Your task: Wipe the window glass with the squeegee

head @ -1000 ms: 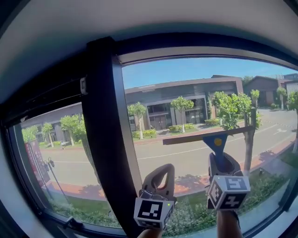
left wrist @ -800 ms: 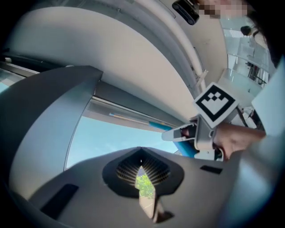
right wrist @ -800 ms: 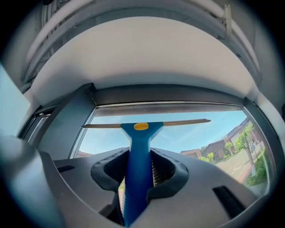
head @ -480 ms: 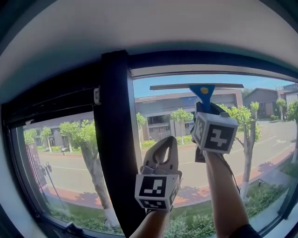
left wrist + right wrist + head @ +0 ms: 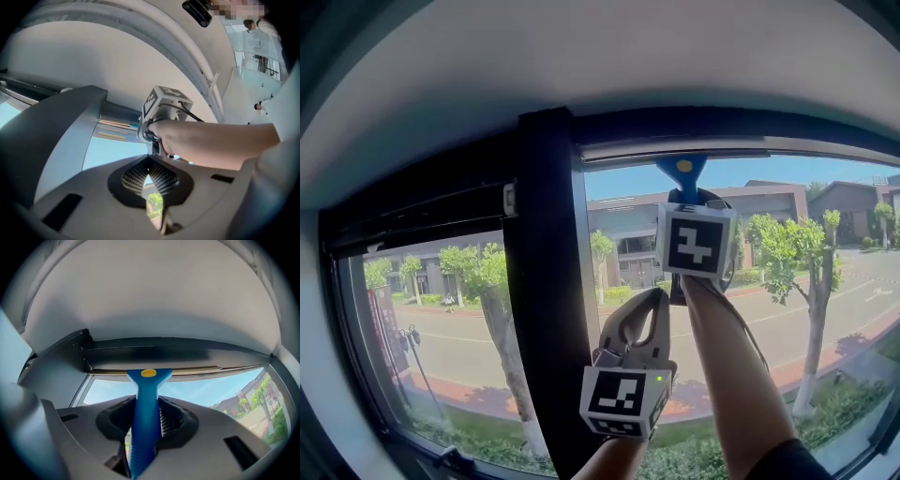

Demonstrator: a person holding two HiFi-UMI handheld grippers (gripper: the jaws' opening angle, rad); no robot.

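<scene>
Window glass (image 5: 431,319) spans my head view, with trees (image 5: 478,272), a street (image 5: 450,347) and buildings (image 5: 628,220) outside. A dark upright frame post (image 5: 546,281) divides it into a left pane and a right pane.

Just right of that post, low in the view, I hold my left gripper (image 5: 645,302) pointing up in front of the right pane. In the left gripper view its jaws are brought together at the tips, with only a narrow slit behind them and nothing between them.

Further right and higher, my right arm reaches up with my right gripper (image 5: 684,195), its marker cube (image 5: 695,243) facing me. Its jaws are clamped on the blue handle of the squeegee (image 5: 682,170), which runs straight up between the ribbed pads in the right gripper view.

The squeegee's head carries a yellow dot. Its blade lies level along the very top of the right pane, just under the dark top frame (image 5: 741,122). I cannot tell whether the blade edge presses on the glass.
</scene>
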